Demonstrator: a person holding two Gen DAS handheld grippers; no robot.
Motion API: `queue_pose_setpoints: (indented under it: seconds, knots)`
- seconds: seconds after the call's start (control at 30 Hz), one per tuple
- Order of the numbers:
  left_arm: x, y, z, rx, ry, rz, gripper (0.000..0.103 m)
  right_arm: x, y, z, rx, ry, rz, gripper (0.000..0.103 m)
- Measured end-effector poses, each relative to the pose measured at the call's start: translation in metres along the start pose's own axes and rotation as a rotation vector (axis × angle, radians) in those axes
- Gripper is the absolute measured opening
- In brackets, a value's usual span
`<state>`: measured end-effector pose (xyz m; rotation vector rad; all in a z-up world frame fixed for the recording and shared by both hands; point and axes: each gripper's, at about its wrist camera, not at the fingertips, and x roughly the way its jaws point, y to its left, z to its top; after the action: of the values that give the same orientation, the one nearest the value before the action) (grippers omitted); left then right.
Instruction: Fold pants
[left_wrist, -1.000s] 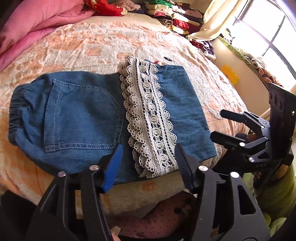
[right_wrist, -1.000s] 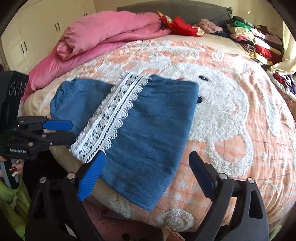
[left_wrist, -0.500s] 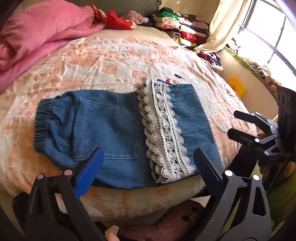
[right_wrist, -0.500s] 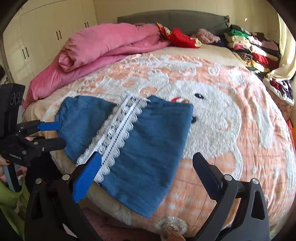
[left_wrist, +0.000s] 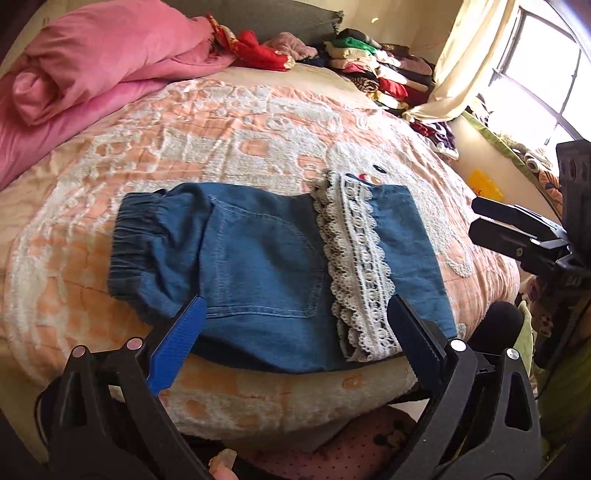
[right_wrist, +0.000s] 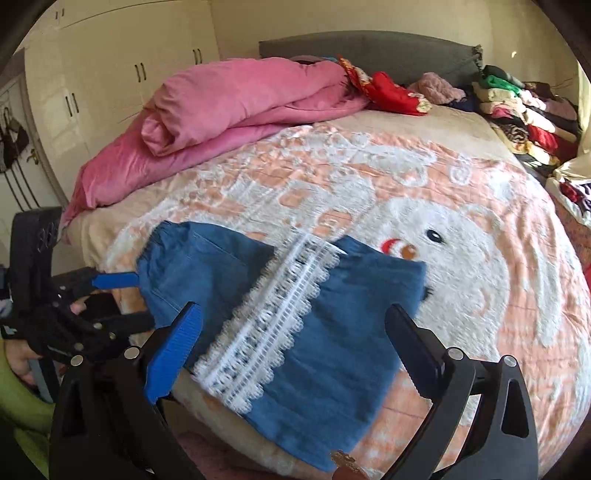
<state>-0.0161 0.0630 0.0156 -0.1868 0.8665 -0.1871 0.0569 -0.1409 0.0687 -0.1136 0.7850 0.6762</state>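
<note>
Blue denim pants (left_wrist: 258, 266) lie folded flat near the front edge of the bed, the elastic waistband on the left and a white lace trim (left_wrist: 358, 266) across the folded part. They also show in the right wrist view (right_wrist: 314, 325). My left gripper (left_wrist: 295, 328) is open and empty, held back from the bed's front edge. My right gripper (right_wrist: 291, 332) is open and empty, likewise off the pants. Each gripper shows in the other's view: the right one (left_wrist: 517, 236), the left one (right_wrist: 92, 299).
The bed carries a peach and white blanket (left_wrist: 221, 140). A rolled pink duvet (right_wrist: 236, 99) lies at the back left. Stacks of folded clothes (right_wrist: 517, 107) line the back right. A window (left_wrist: 546, 81) is on the right, white wardrobes (right_wrist: 110, 85) on the left.
Both grippers have drawn back and up from the pants, which now look smaller and farther away. The pants lie unmoved on the bed.
</note>
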Motion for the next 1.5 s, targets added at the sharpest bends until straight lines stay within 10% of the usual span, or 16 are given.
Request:
queue_pose_setpoints:
  seconds: [1.0,1.23,1.5]
  knots:
    - [0.023,0.087,-0.019,-0.246,0.04,-0.027,0.092,0.136,0.105,0.087,-0.275,0.183,0.209,0.098]
    - [0.033,0.106,-0.02,-0.336,0.029,-0.059,0.054,0.182,0.138,0.09,-0.371,0.27,0.262,0.098]
    - [0.032,0.11,-0.022,-0.348,0.03,-0.073,0.051,0.23,0.152,0.088,-0.377,0.375,0.322,0.098]
